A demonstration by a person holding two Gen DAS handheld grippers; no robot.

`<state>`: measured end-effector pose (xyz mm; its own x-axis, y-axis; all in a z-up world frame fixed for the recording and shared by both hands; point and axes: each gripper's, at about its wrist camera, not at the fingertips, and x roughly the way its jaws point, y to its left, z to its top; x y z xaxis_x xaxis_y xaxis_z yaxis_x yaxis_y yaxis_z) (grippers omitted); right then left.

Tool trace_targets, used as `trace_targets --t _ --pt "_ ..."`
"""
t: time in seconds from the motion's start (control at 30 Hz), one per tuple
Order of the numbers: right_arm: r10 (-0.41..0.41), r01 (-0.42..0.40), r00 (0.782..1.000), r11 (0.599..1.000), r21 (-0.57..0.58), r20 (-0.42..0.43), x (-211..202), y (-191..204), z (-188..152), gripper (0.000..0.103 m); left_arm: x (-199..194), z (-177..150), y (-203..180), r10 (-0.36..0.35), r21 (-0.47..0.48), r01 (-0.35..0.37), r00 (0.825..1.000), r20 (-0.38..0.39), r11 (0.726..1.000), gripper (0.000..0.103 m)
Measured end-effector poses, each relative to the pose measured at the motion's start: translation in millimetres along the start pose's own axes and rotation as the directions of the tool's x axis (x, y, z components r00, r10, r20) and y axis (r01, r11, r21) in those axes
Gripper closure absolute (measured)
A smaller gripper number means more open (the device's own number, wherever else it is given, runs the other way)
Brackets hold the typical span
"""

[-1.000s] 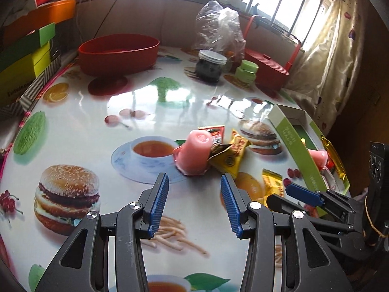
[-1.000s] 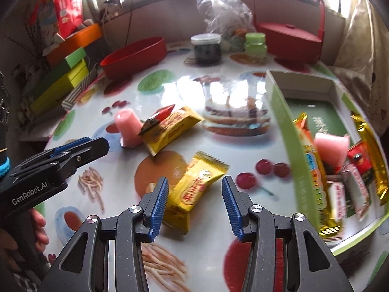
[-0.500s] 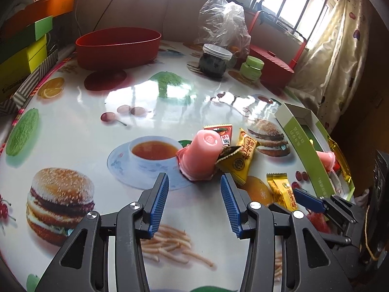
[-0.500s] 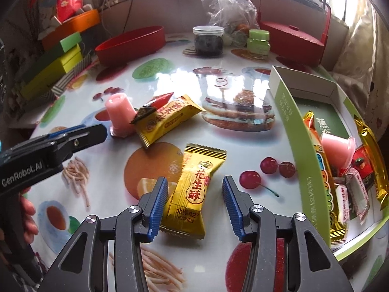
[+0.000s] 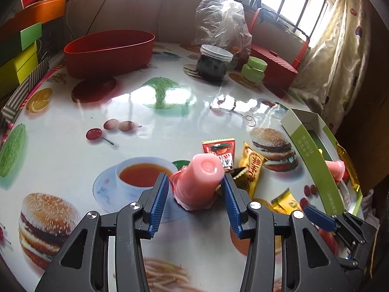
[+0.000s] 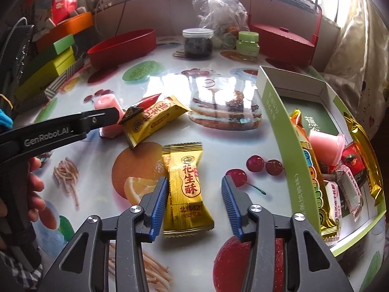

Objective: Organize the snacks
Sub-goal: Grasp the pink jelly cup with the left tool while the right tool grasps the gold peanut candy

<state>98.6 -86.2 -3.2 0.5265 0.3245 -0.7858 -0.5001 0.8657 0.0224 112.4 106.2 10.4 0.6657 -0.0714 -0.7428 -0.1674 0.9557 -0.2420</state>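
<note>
A pink jelly cup (image 5: 199, 180) lies upside down on the printed table, between the blue pads of my left gripper (image 5: 195, 204); the pads stand close to its sides without pressing. Just beyond it lie a small red packet (image 5: 220, 149) and a yellow packet (image 5: 251, 170). My right gripper (image 6: 194, 202) straddles a yellow peanut-candy packet (image 6: 184, 189). Its jaws are closing, with a gap still showing at the right pad. The green box (image 6: 282, 146) at the right holds another pink cup (image 6: 325, 143) and several wrapped snacks.
A red oval bowl (image 5: 109, 51), a dark jar (image 5: 214, 63), a green jar (image 5: 254, 69), a red basket (image 5: 274, 68) and a plastic bag (image 5: 221, 17) stand at the back. Stacked coloured boxes (image 5: 19, 56) line the left edge. A person's hand (image 6: 34, 182) holds the left gripper.
My left gripper has moved forward, so the pink cup now lies between its fingers. My right gripper has tipped slightly and its jaws have narrowed around the yellow packet.
</note>
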Motion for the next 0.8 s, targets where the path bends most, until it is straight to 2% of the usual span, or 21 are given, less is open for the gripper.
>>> trace_targets --t 0.7,0.8 --pt "-0.004 0.004 1.000 1.000 0.000 0.006 -0.7 -0.3 -1.2 0.063 10.2 2.8 1.6 0.049 0.013 -0.049 0.999 0.014 0.999 0.057" --pt "-0.004 0.004 1.000 1.000 0.000 0.006 -0.6 -0.2 -1.4 0.063 9.3 2.6 0.6 0.051 0.019 -0.052 0.999 0.019 0.998 0.064"
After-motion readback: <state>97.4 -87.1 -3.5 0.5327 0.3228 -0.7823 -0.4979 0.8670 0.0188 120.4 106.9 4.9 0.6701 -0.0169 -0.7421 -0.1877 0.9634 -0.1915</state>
